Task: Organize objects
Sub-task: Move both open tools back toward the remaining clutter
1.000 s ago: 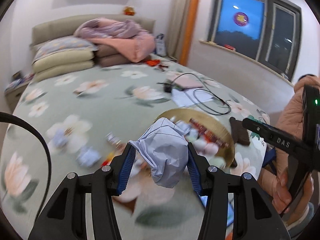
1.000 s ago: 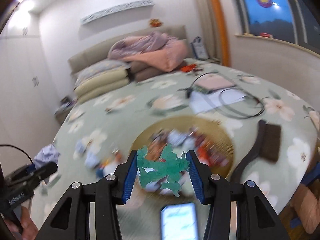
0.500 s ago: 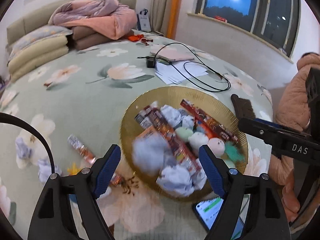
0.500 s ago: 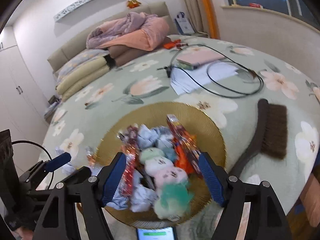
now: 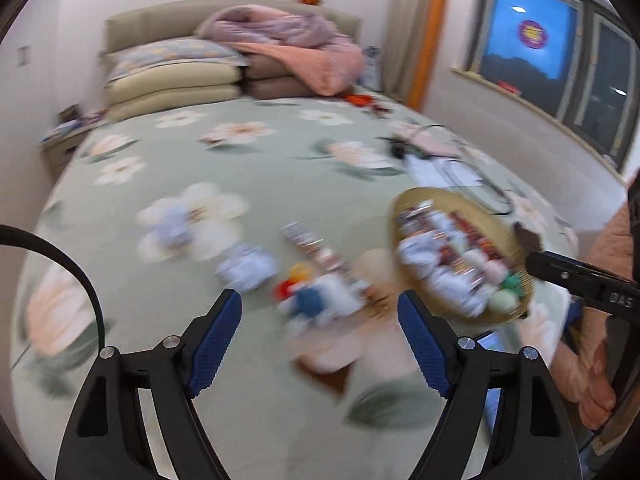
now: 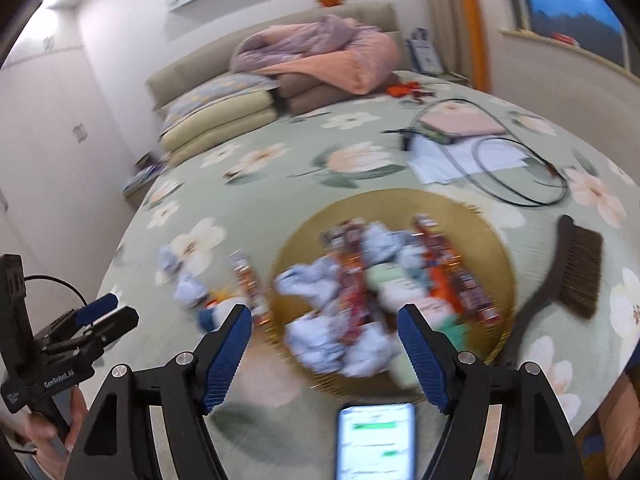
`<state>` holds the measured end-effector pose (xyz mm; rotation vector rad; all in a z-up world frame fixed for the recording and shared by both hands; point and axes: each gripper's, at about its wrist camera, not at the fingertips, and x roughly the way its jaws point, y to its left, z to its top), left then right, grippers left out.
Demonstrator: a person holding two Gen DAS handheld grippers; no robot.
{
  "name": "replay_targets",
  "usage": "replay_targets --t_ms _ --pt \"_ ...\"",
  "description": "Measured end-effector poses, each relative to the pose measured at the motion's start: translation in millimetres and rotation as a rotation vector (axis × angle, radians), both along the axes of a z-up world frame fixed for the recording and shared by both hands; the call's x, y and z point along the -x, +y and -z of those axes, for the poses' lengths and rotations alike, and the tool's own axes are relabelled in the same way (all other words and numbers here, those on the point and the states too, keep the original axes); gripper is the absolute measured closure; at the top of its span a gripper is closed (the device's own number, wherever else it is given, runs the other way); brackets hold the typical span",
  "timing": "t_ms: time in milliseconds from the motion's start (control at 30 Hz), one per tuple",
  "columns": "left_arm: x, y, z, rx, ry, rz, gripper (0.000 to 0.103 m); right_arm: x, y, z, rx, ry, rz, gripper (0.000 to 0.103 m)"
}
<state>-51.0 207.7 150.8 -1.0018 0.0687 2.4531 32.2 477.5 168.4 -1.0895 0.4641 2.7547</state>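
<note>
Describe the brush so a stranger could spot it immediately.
On the floral green bedspread sits a round gold tray heaped with wrappers. Immediately right of the tray lies the brush: dark curved handle, brown bristles, the only long dark tool there.

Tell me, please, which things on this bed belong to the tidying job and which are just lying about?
Part of the job:
- gold tray, piled with wrappers and crumpled paper
- loose snack stick left of the tray
- crumpled paper balls on the bedspread
- blurred colourful pile ahead of the left gripper

Just lying about:
- brush
- phone
- cable
- pillows
</note>
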Motion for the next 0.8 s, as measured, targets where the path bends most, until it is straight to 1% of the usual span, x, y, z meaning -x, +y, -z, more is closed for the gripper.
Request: replay_targets --t_ms 67,100,133,167,200,300,367,400,433,500,533,600,633,667,700,733,767,800 --pt "-10.3 -29.9 10.6 0.029 -0.022 -0.056 0.024 1.2 -32.4 7.4 0.019 -0.009 -0.059 0.026" --pt "-13.4 -42.8 19.2 0.057 -0.052 -0.079 0.024 2.2 -46.1 11.5 0.014 -0.02 -0.08 0.026" --pt "-17.2 -58.1 28.3 0.084 -0.086 -0.102 0.024 3.5 -69.4 18.5 -0.032 -0.044 -0.078 0.026" --pt "-21.5 -72.5 35.8 0.096 -0.104 -0.127 0.024 4.7 -86.5 24.5 -0.086 -0.068 -0.058 0.026" --pt "-25.7 -89.1 42.8 0.102 -0.12 -0.158 0.024 5.9 -102.7 30.7 -0.117 -0.081 -0.066 0.026" --pt "-33.7 -136.1 60.7 0.108 -0.178 -0.256 0.024 9.5 -137.1 46.2 -0.103 -0.103 -0.141 0.026" --pt "-37.5 -163.1 69.1 0.112 -0.187 -0.321 0.024 15.4 -159.7 59.2 -0.085 -0.129 -0.182 0.026" --pt "-38.7 -176.4 74.6 0.131 -0.184 -0.355 0.024 16.5 -164.8 62.9 -0.086 -0.134 -0.191 0.026" --pt "-40.1 -184.9 81.1 0.151 -0.185 -0.373 0.024 19.3 -176.1 68.8 -0.097 -0.146 -0.206 0.026" --pt "-34.7 -201.1 97.2 0.178 -0.214 -0.412 0.024 22.9 -188.7 75.9 -0.129 -0.159 -0.217 0.026" --pt "-31.6 -208.7 105.5 0.172 -0.222 -0.434 0.024 25.3 -195.6 80.1 -0.146 -0.166 -0.224 0.026" --pt "-28.8 -218.9 121.6 0.173 -0.205 -0.472 0.024 29.7 -205.7 88.8 -0.171 -0.175 -0.239 0.026" --pt "-26.5 -223.9 134.3 0.168 -0.201 -0.494 0.024 31.6 -208.5 93.1 -0.181 -0.175 -0.246 0.026" --pt "-25.4 -227.6 149.0 0.165 -0.19 -0.513 0.016 35.0 -211.6 99.7 -0.195 -0.176 -0.254 0.026" --pt "-29.6 -225.9 151.9 0.172 -0.131 -0.509 0.008 39.2 -213.9 106.5 -0.209 -0.177 -0.26 0.025" --pt "-29.4 -218.4 152.1 0.206 -0.119 -0.493 0.003 44.2 -215.8 117.1 -0.224 -0.174 -0.269 0.025" --pt "-26.2 -213.5 152.0 0.238 -0.134 -0.484 0.0 47.6 -218.9 131.9 -0.272 -0.167 -0.272 0.025" --pt "-25.9 -211.3 151.5 0.253 -0.135 -0.484 0.0 50.1 -221.3 144.5 -0.313 -0.176 -0.269 0.025"
